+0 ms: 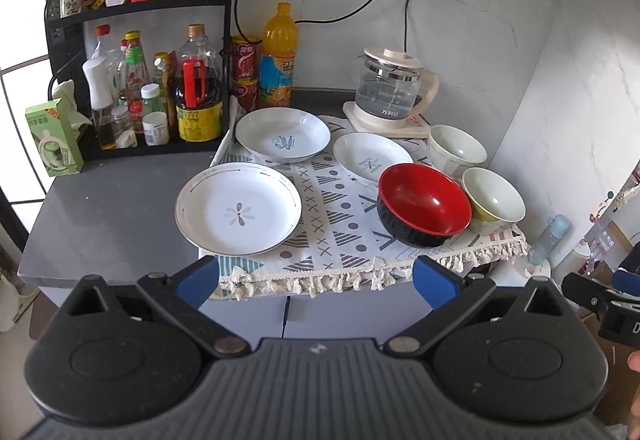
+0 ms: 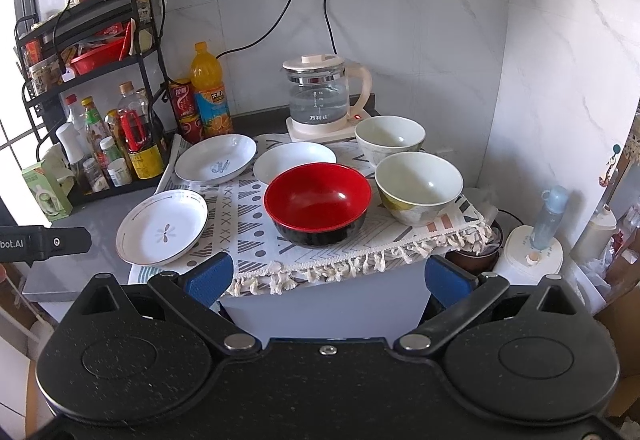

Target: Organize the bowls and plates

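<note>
- left hand-held gripper (image 1: 316, 280): jaws spread wide, nothing held, hanging off the front edge of the counter (image 1: 104, 208), short of the patterned cloth (image 1: 332, 216)
- right hand-held gripper (image 2: 328, 278): jaws wide apart too, empty, also off the cloth's fringed front edge
- red bowl (image 2: 318, 204): on the cloth, front centre, straight ahead of the right hand-held gripper, apart from it
- flower plate (image 1: 239, 209): left of the red bowl, half off the cloth's left edge, just ahead of the left hand-held gripper's left finger, no contact
- blue-print plate (image 1: 283, 135): behind the flower plate, left-rear of the red bowl
- small plate (image 1: 370, 156): right behind the red bowl, partly hidden by it
- yellow-sided bowl (image 2: 418, 188): just right of the red bowl
- pale bowl (image 2: 390, 139): behind the yellow-sided bowl, beside the kettle (image 2: 324, 100)
- all dishes upright, none stacked
</note>
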A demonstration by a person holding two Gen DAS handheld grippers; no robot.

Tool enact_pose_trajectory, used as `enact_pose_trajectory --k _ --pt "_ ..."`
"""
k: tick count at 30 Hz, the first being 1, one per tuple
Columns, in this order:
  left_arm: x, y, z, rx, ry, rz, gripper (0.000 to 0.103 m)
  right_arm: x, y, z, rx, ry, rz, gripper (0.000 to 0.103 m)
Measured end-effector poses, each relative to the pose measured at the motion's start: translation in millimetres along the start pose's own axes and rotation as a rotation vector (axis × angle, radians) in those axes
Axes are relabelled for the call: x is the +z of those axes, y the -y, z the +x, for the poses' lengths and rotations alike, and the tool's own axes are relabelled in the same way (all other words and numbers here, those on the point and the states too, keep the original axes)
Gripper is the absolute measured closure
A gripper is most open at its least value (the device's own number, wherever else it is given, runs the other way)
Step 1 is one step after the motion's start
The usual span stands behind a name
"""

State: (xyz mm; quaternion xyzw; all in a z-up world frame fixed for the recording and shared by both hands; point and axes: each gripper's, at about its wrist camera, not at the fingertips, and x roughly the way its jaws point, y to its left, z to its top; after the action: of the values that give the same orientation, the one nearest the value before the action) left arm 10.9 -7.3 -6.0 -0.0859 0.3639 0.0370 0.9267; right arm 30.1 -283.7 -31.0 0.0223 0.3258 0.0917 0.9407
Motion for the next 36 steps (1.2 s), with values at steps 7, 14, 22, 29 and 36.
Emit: enact_pose_trajectory --k 7,14,22,29,36 --pt "0 0 0 0.021 -0.001 -0.02 0.001 3 5 2 0.021 -0.007 0.007 0.0" --pt "4 3 8 0.036 -0.017 -0.016 0.001 5 10 8 0.044 -0.011 0.014 0.0" --pt "14 9 22 0.036 -0.032 -0.001 0.001 13 20 22 0.056 -0.009 0.028 0.0" --pt "31 20 54 0.052 -0.028 0.003 0.001 24 37 42 0.017 0.021 0.04 0.0" --pt "59 41 94 0.018 -0.035 0.017 0.001 42 56 75 0.019 -0.001 0.05 0.0"
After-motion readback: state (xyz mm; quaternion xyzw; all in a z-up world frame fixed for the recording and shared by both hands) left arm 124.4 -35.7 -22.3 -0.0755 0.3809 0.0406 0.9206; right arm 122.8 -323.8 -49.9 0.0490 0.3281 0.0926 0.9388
